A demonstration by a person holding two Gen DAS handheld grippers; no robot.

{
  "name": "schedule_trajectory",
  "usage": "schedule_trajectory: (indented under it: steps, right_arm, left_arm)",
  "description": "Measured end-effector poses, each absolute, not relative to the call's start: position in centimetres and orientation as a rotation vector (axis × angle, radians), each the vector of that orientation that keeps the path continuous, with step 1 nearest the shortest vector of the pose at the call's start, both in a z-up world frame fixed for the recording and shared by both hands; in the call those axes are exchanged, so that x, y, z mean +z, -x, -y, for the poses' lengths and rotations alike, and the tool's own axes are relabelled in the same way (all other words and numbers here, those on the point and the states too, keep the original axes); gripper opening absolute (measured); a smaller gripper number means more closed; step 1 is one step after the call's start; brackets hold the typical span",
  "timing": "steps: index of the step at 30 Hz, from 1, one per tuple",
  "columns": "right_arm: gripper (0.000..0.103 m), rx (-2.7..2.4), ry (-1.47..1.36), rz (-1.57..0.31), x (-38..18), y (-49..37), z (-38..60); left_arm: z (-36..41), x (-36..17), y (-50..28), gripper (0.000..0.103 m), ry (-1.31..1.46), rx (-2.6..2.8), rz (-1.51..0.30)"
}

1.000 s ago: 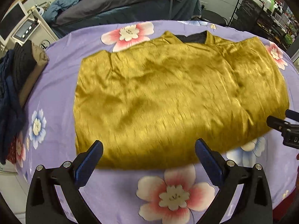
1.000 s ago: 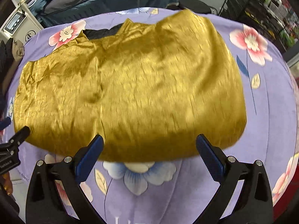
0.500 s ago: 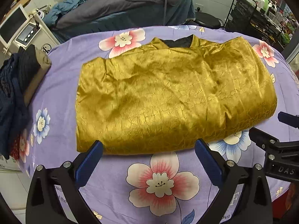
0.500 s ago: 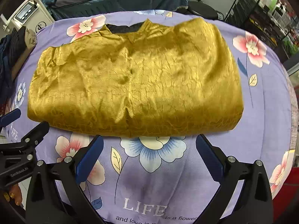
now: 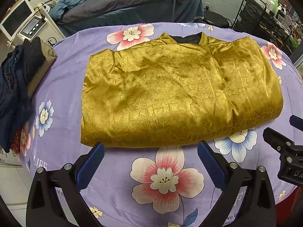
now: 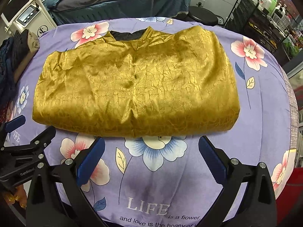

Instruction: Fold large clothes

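Gold cloth fills the middle of the view: one shiny, crackle-patterned garment [image 5: 180, 98] lies folded into a wide rectangle on the round surface [image 5: 164, 181] under its purple flowered cover, the black-lined collar turned toward the far edge and the thick folded edge facing the person; judging by that doubled near edge, the bottom half has been brought up over the top, so at least one fold looks done. Two grippers are in play, and both are released — the left gripper [image 5: 150, 160] hangs just short of the garment's near edge with its blue pads spread wide and nothing between them; the right gripper [image 6: 151, 158] does the same further along that edge, equally empty. Each sits opposite one half of the long edge, which reads as a matched stance for working a wide piece with both ends level. A further fold across the width seems likely, since the rectangle is still broad. One stack of dark folded clothes [image 5: 17, 87] sits at the left rim of the surface — probably the finished pile; the slippery satin may slide when lifted.
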State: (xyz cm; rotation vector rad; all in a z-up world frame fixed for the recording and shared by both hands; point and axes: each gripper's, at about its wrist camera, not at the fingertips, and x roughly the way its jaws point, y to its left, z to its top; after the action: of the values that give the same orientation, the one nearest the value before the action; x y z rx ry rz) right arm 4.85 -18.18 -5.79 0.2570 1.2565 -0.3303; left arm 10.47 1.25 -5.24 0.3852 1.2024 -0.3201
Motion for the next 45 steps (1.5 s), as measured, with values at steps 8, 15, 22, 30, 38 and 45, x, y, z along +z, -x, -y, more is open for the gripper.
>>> schedule_trajectory:
  steps: [8,15,22,30,38,45]
  right_arm:
    - [0.097,-0.336,-0.268,-1.251,-5.65,-4.72,18.28]
    - [0.097,-0.331,-0.264,-1.254,-5.73,-4.7,18.04]
    - [0.097,-0.33,-0.269,-1.251,-5.64,-4.61,18.01]
    - [0.097,-0.324,-0.267,-1.251,-5.61,-4.61,17.87]
    - [0.097,-0.319,-0.261,-1.256,-5.7,-4.57,17.73]
    - [0.097,-0.321,-0.265,-1.261,-5.85,-4.54,17.75]
  left_arm:
    - [-1.16,-5.17,-10.24,0.096,-0.391,-0.331,-1.201]
    - [-1.27,-5.12,-10.08,0.096,-0.386,-0.33,-1.204]
    - [-1.31,-5.06,-9.93,0.096,-0.388,-0.33,-1.207]
    - [-1.42,-5.07,-9.83,0.096,-0.384,-0.327,-1.212]
    - [-1.36,-5.19,-9.83,0.096,-0.386,-0.327,-1.218]
    - [-1.34,-5.28,-9.67,0.096,-0.389,-0.325,-1.221]
